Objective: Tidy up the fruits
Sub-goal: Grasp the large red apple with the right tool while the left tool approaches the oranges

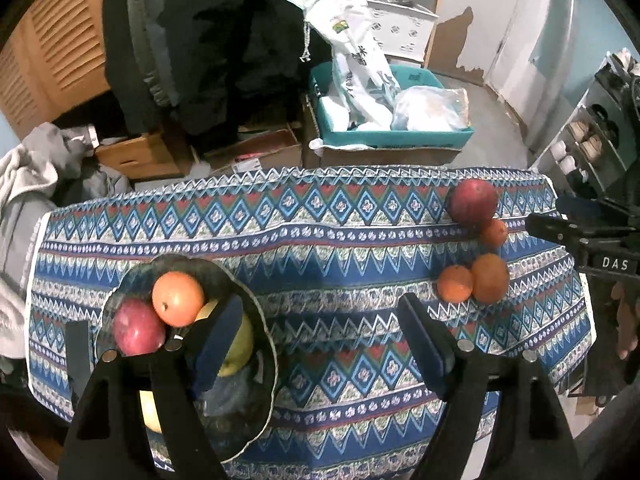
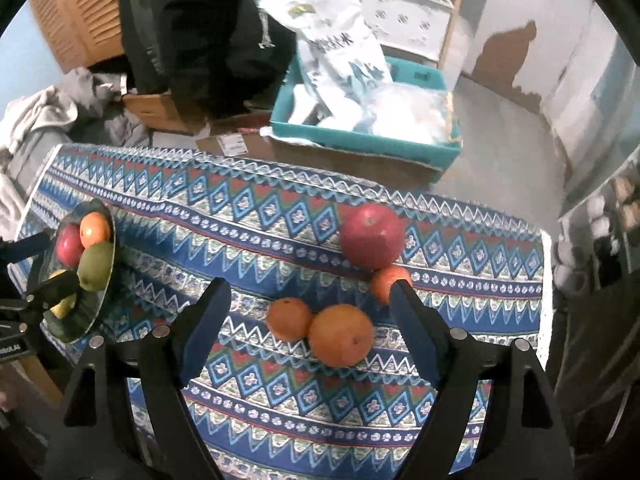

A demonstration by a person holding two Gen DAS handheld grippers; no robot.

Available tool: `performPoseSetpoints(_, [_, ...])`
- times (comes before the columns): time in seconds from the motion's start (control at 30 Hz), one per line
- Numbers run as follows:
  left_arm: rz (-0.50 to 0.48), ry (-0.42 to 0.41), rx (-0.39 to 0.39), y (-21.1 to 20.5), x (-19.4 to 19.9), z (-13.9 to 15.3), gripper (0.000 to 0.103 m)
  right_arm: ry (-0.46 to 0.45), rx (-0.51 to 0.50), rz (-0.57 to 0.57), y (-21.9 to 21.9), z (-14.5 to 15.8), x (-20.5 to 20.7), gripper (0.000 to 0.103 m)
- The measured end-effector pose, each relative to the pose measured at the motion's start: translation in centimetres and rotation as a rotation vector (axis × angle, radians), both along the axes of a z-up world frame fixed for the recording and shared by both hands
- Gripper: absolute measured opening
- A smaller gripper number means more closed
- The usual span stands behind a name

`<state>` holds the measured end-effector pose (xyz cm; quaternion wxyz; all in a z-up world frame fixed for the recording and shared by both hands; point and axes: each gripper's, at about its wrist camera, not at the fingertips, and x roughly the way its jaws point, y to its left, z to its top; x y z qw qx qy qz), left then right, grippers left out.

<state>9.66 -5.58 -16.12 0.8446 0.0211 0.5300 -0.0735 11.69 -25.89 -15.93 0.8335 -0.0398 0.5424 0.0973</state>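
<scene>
1. A table covered by a patterned blue cloth (image 1: 320, 240) is seen from both wrist cameras.
2. A dark plate (image 1: 256, 312) is placed at the left part of the cloth, and several fruits are held in it: a red apple (image 1: 138, 330), an orange-coloured fruit (image 1: 178, 298) touching it, a green pear (image 1: 240, 344) and a yellow fruit (image 1: 150, 410) at the near rim.
3. In the right wrist view the same plate (image 2: 100, 304) is seen at the far left, with the pear (image 2: 96, 266) lying against the red and orange fruits.
4. The left gripper (image 1: 320, 344) is held with its jaws spread wide and nothing between them; its left finger is seen over the plate, in front of the pear.
5. Four loose fruits are gathered on the right part of the cloth: a large red apple (image 2: 372, 236), a small orange (image 2: 386, 282) touching it, and a large orange (image 2: 340, 334) pressed against another small orange (image 2: 288, 318).
6. The right gripper (image 2: 310, 328) is held wide, nothing gripped, with the large orange and its small neighbour seen between the fingers.
7. A teal box (image 1: 392, 136) filled with white bags is seen on the floor beyond the table.
</scene>
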Motion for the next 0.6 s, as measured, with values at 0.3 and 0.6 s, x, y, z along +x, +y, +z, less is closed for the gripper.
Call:
performPoseSetpoints(0.3, [-0.099,0.010,0.072,-3.5,5.0,-1.0,0.081,0.052,-0.020,0.019,-3.4,-1.7,4.0,0.082])
performPoseSetpoints(0.6, [-0.190,0.029,0.115,-6.0,8.9,-4.0,0.081,0.145,-0.066,0.038,-4.5,-6.7,8.4,0.082])
